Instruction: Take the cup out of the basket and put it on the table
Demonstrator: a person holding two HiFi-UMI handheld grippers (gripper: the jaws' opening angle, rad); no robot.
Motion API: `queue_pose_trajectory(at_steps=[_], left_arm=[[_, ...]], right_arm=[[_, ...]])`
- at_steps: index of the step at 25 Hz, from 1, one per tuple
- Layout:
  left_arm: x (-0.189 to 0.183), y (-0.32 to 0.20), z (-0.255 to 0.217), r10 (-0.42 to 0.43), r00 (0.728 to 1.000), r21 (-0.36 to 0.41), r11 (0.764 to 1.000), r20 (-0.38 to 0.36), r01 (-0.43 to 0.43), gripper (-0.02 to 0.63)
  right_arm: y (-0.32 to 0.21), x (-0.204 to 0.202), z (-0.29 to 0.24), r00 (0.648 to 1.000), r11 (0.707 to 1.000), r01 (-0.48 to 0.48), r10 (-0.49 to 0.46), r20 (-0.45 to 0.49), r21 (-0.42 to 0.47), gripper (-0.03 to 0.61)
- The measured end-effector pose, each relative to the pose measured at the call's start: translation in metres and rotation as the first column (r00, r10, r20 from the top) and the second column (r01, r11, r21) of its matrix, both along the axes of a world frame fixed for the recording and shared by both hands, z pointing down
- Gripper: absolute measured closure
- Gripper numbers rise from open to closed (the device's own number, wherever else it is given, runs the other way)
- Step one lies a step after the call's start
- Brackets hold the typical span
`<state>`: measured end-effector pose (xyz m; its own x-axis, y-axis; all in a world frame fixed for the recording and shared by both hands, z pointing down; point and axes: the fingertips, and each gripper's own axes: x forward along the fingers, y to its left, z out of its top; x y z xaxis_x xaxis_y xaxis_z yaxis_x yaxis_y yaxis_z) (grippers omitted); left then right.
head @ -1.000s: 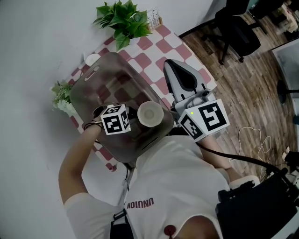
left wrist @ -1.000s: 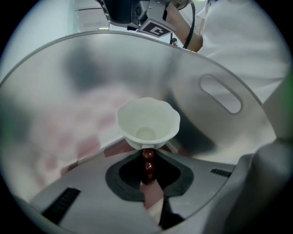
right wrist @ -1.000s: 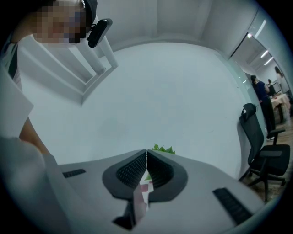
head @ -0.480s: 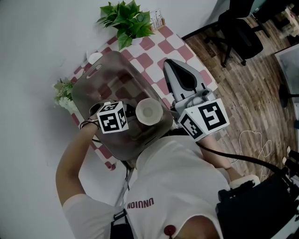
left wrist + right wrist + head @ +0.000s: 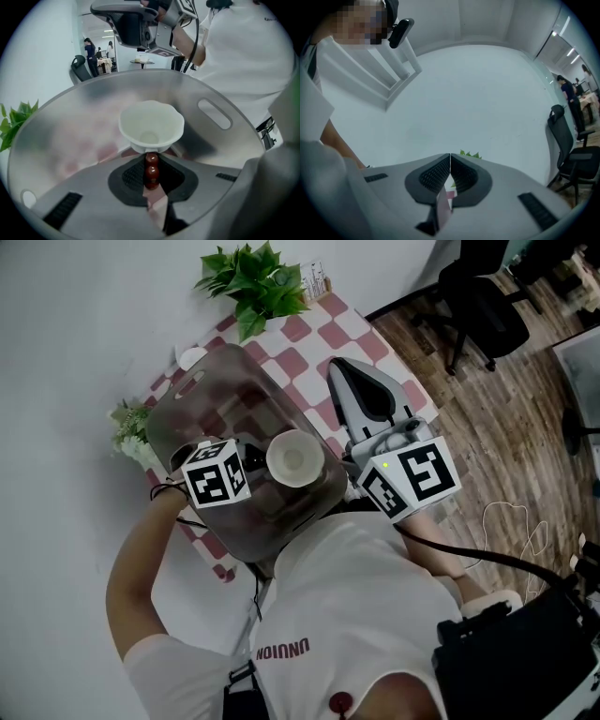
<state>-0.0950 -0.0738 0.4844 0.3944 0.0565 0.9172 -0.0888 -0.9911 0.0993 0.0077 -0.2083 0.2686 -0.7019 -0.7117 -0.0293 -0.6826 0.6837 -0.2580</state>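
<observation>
Cup (image 5: 151,124): white, fluted rim, mouth open towards the camera, empty inside. It sits dead centre in the left gripper view. It is held by its dark red beaded handle (image 5: 151,171).

Left gripper (image 5: 151,161): clenched on that handle, with the beads pinched between the two ribbed pads and the cup body just beyond the jaw tips. Gripper pointed steeply downward.

Basket (image 5: 220,115): translucent grey, slot handle at right. Its wall rings the cup on all sides in the left gripper view. In the head view the cup (image 5: 293,457) lies mid-frame over the basket's (image 5: 211,390) nearer end. Cannot tell whether the cup's base is clear of the rim.

Right gripper (image 5: 450,160): jaws pressed together, nothing between them. Held level, facing a plain white wall (image 5: 478,93). In the head view it lies just right of the basket, apart from the cup.

Table (image 5: 314,362): red-and-white chequered cloth, upper centre of the head view, with the basket standing on it. Leafy potted plant (image 5: 253,277) at its far end. Office chair (image 5: 473,306) on the wood floor, upper right.
</observation>
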Motion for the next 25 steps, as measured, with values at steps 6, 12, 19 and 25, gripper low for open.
queue_pose_trajectory(at_steps=[6, 12, 19, 25], left_arm=[[-0.003, -0.004, -0.012, -0.012, 1.000, 0.022, 1.000, -0.006, 0.012, 0.568], [-0.003, -0.005, -0.022, -0.019, 1.000, 0.029, 0.999, -0.014, 0.020, 0.568], [-0.009, -0.007, -0.034, -0.051, 0.998, 0.046, 0.998, -0.023, 0.052, 0.568], [-0.017, -0.009, -0.044, -0.087, 0.996, 0.064, 0.994, -0.027, 0.088, 0.568]], right_arm=[[0.001, 0.001, 0.001, 1.000, 1.000, -0.004, 0.004, 0.003, -0.007, 0.560], [0.000, 0.002, 0.000, 1.000, 1.000, -0.009, 0.009, 0.008, -0.003, 0.560], [0.001, 0.004, 0.001, 1.000, 1.000, -0.008, 0.008, 0.014, -0.002, 0.560], [0.001, 0.003, 0.000, 1.000, 1.000, 0.002, -0.002, 0.017, 0.001, 0.560]])
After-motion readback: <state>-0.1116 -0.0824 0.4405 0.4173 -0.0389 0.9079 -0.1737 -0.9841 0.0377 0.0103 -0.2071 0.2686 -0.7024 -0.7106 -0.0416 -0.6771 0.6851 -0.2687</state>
